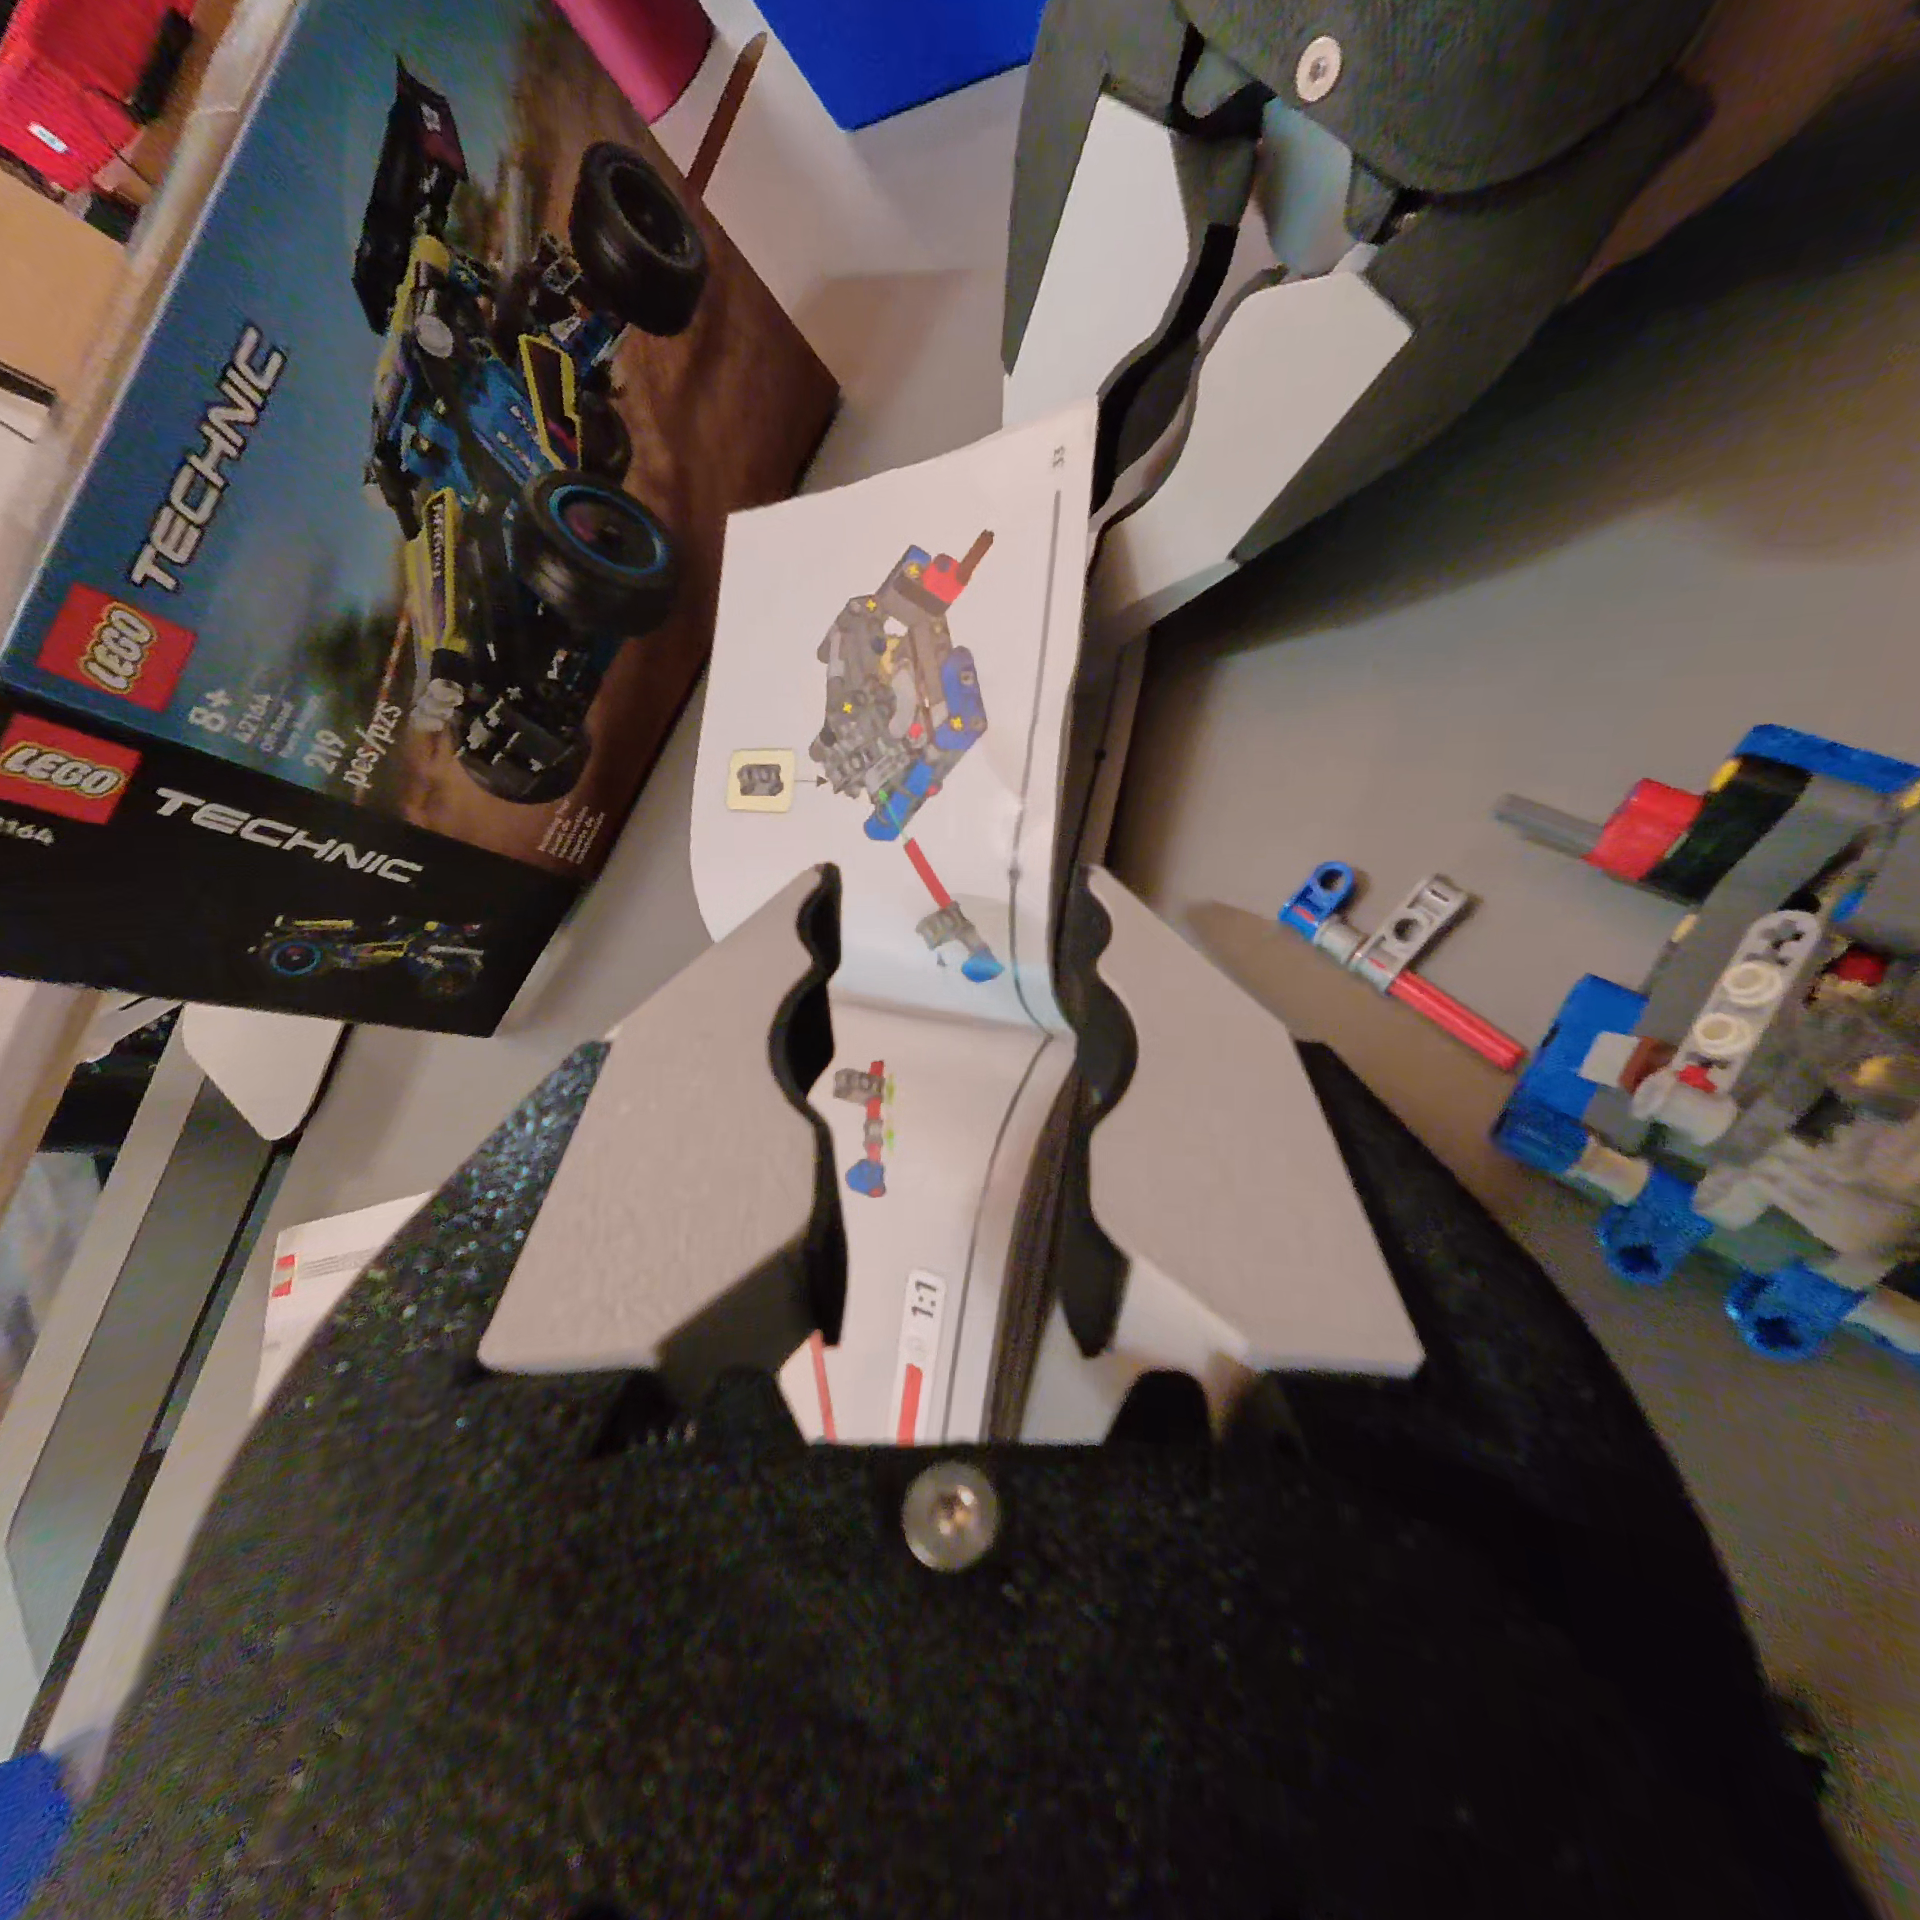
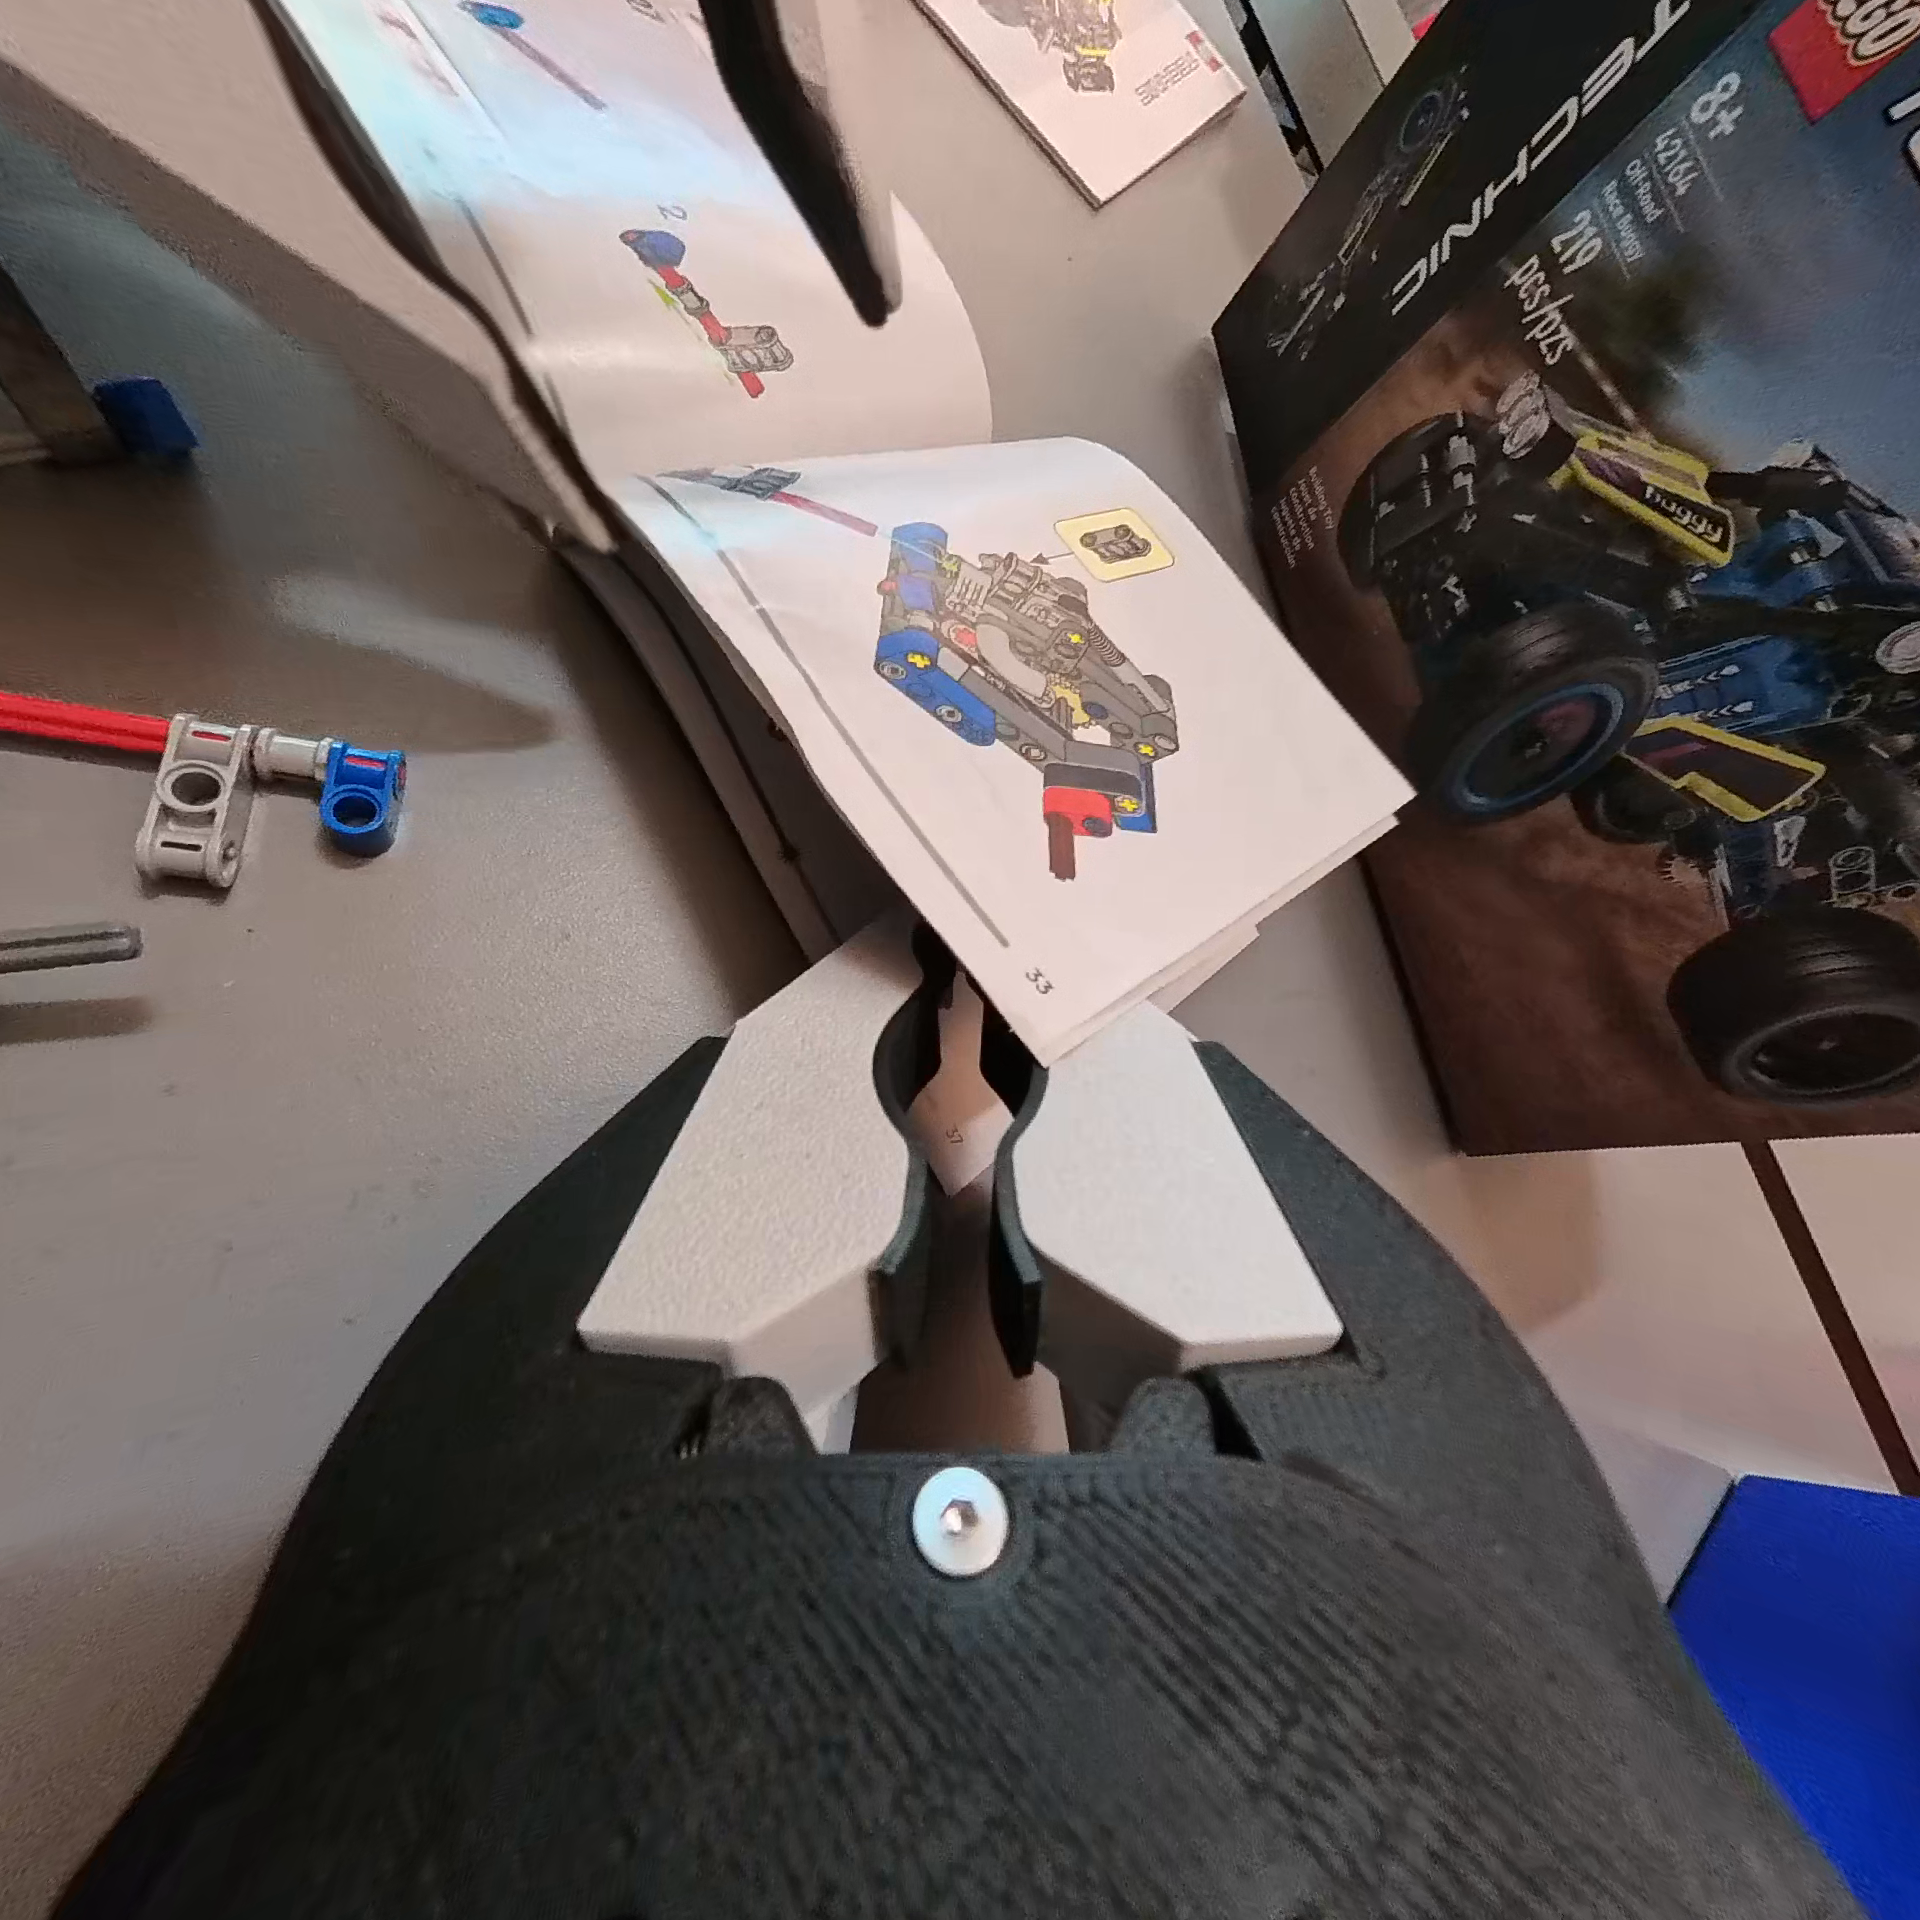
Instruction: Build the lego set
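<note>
Both grippers are at the open white instruction booklet (image 1: 914,665) lying on the grey bench (image 1: 1455,665). Right gripper (image 2: 961,1023), black with pale grey fingers, has its jaws nearly together, and a few lower page corners run in between the dark pads — whether they are truly pinched I cannot tell for sure, but the paper sits in the narrow gap. Left gripper (image 1: 951,904) has its jaws spread on either side of the booklet's near end, one finger over the printed page and the other at the spine side; whether it touches the paper is unclear.

Beside the booklet stands the blue and black cardboard set box (image 1: 343,582) with a buggy pictured on it, and a second thin white leaflet (image 2: 1091,83) lies flat farther off.

On the bench to the other side lies a small loose sub-assembly — a red axle with a grey connector and a blue end piece (image 2: 265,795). Near it sits the partly built blue and grey model chassis (image 1: 1725,1049)
</note>
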